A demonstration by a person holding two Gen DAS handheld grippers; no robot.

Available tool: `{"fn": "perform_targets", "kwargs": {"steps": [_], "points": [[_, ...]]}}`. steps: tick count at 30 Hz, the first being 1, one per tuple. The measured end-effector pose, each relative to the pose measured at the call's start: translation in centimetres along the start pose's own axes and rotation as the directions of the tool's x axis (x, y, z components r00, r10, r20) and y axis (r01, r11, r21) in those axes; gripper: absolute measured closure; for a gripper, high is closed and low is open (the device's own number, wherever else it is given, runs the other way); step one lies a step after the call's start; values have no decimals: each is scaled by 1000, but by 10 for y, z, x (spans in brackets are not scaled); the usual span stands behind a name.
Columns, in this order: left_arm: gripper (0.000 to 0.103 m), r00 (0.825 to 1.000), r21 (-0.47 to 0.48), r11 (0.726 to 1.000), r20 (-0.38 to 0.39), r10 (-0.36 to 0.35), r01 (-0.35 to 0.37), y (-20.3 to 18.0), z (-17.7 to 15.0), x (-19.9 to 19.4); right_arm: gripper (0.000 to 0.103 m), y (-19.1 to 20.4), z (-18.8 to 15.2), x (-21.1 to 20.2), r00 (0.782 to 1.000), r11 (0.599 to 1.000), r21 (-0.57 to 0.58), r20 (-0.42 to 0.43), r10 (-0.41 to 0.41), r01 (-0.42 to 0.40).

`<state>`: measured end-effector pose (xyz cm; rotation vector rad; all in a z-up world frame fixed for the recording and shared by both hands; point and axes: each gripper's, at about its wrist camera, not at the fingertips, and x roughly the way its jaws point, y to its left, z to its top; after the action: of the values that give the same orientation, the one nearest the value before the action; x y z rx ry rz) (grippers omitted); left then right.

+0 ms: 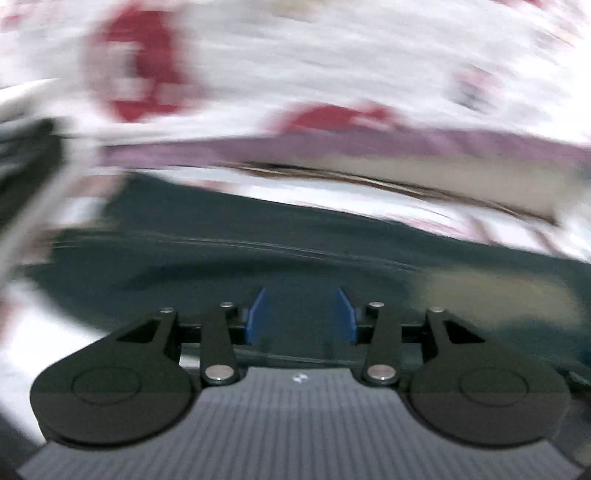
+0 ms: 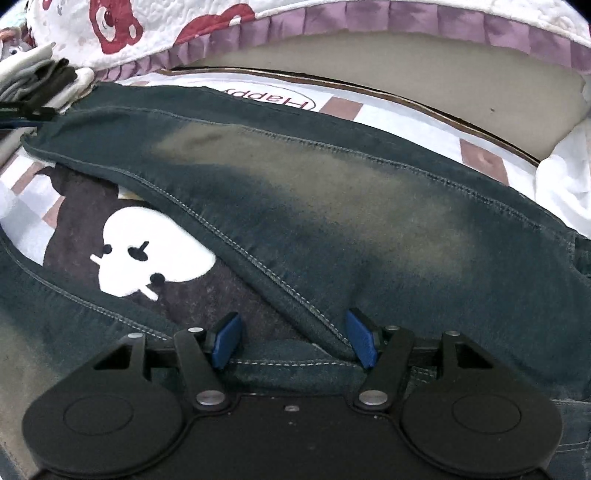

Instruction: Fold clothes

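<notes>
In the right wrist view we see the jeans (image 2: 332,206) spread across most of the frame, from the upper left down to the lower right, on a sheet (image 2: 480,157) with pink squares. The right gripper (image 2: 295,341) is at the bottom centre, and its blue pads (image 2: 360,341) stand wide apart. The crotch of the jeans lies just between them and a little under them; the stitched seam runs down to the right pad, but we cannot tell if the pad touches it. Nothing is pressed between the pads. In the gap between the two legs, left of centre, a dark cloth (image 2: 122,218) with a white figure shows. At the top lies a white quilt (image 2: 155,33) with red shapes and a purple frill. The left wrist view is strongly blurred. There the left gripper (image 1: 301,315) is at the bottom centre, its blue pads partly apart with nothing between them. The jeans (image 1: 221,266) fill the middle band of this frame, directly ahead of the pads and below them, and the quilt (image 1: 332,66) fills the top.
</notes>
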<state>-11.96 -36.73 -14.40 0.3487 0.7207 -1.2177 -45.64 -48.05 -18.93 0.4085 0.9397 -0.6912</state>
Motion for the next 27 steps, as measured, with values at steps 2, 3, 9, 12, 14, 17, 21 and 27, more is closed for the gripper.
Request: {"fn": "perform_targets", "kwargs": {"steps": [2, 3, 9, 12, 14, 17, 21, 27], "points": [[61, 983, 103, 981, -97, -156, 166, -41, -1, 22, 34, 0, -2, 0, 1000, 1000, 5, 9, 2, -2], [63, 964, 152, 958, -149, -221, 243, -62, -2, 33, 34, 1, -4, 0, 1000, 1000, 7, 17, -1, 0], [65, 960, 249, 944, -230, -160, 217, -110, -12, 71, 34, 2, -12, -3, 998, 1000, 24, 61, -7, 5], [65, 949, 161, 959, -257, -186, 231, -92, -16, 70, 34, 3, -12, -3, 998, 1000, 11, 60, -8, 8], [65, 956, 221, 952, -247, -156, 212, -94, -23, 61, 34, 2, -13, -4, 998, 1000, 9, 62, -4, 3], [65, 969, 288, 942, -222, -107, 170, -96, -36, 50, 34, 2, -15, -5, 998, 1000, 11, 67, -3, 3], [65, 976, 289, 948, -205, -74, 132, -99, -39, 47, 34, 3, -16, -5, 997, 1000, 15, 75, -12, 11], [61, 955, 256, 965, -297, 18, 61, -93, -45, 17, 35, 7, -16, -30, 996, 983, 181, 78, -33, 18]]}}
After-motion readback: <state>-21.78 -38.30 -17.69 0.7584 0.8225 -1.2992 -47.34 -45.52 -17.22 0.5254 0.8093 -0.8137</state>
